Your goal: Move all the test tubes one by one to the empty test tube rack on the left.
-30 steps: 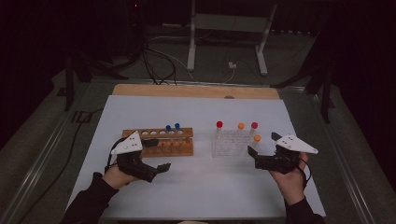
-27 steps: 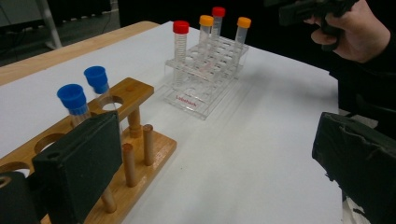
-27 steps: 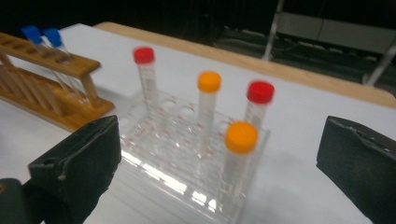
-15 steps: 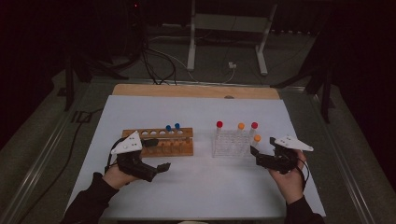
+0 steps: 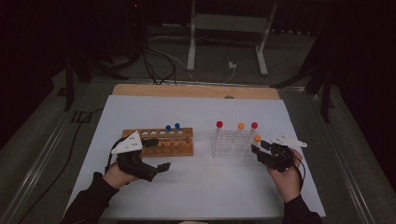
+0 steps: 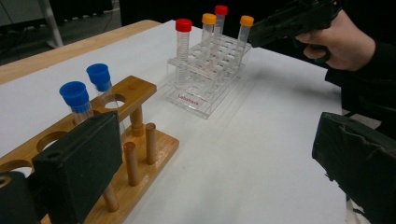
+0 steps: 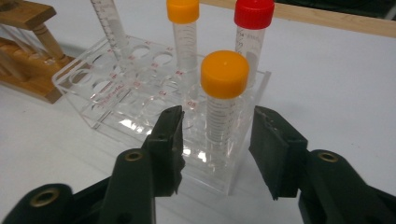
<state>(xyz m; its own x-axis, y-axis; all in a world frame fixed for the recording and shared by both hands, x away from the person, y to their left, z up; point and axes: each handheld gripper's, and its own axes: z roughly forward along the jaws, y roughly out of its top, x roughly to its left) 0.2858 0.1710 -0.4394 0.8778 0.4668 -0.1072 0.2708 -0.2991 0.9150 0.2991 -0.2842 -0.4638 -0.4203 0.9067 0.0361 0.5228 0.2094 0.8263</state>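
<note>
The right tongs (image 7: 217, 140) have just been closing, and their two black jaws stand on either side of an orange-capped tube (image 7: 223, 100) at the near corner of a clear plastic rack (image 7: 116, 88). A gap shows between each jaw and the tube, so the pads do not press on it. Behind it stand a second orange-capped tube (image 7: 183, 32) and a red-capped tube (image 7: 252, 32), both upright in the rack. A wooden rack (image 7: 28, 56) sits at the far left on the white surface (image 7: 336, 84).
</note>
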